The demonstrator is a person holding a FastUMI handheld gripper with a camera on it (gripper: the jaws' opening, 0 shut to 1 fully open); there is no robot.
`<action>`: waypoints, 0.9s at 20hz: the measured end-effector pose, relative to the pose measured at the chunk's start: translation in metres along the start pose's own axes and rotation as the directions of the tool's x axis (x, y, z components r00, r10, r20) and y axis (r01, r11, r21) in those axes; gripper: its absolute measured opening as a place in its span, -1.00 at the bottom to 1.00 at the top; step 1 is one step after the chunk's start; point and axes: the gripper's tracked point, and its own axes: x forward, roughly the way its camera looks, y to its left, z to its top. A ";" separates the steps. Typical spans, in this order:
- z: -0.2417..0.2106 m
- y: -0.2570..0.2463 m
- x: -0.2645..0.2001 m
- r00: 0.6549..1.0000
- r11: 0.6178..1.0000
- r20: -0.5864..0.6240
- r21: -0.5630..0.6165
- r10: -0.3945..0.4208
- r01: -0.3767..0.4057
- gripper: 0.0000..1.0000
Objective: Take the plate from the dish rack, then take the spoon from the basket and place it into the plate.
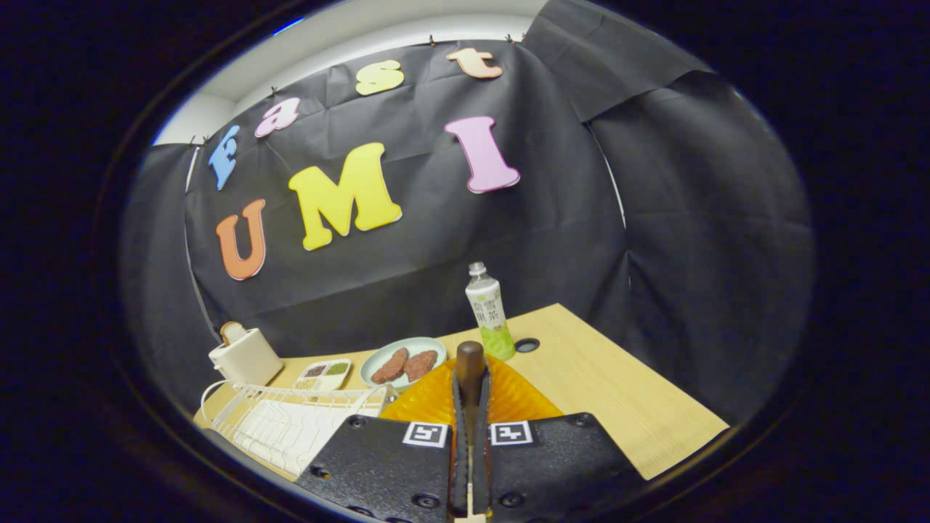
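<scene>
- Spoon [470,363] – its brown wooden handle stands up between the two fingers of the claw [470,407], which is pressed together on it at lower centre of the frame.
- Orange ribbed plate [508,396] lies right under and just beyond the fingers, on the pale wooden surface [617,385].
- White wire dish rack [290,425] sits at lower left, touching or nearly touching the plate's edge.
- Tea bottle [488,312] stands upright beyond the plate; green characters on its label are too small to read.
- Pale green dish [374,363] with two brown patties, a small divided tray [323,374] and a white box [245,356] line the far left edge.
- Open room – bare wood stretches to the right, out to the surface's near corner.
</scene>
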 end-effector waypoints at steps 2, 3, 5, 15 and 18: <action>0.020 0.005 -0.013 0.998 1.000 0.066 -0.006 -0.010 0.011 -0.84; 0.030 0.010 -0.020 0.995 1.000 0.096 -0.012 -0.010 0.011 -0.84; 0.037 0.022 -0.040 0.992 1.000 0.126 -0.030 0.003 0.000 -0.84; -0.011 0.097 -0.143 0.986 0.992 0.117 0.020 0.118 -0.121 -0.85; -0.048 0.115 -0.167 0.987 0.987 0.083 0.077 0.135 -0.141 -0.85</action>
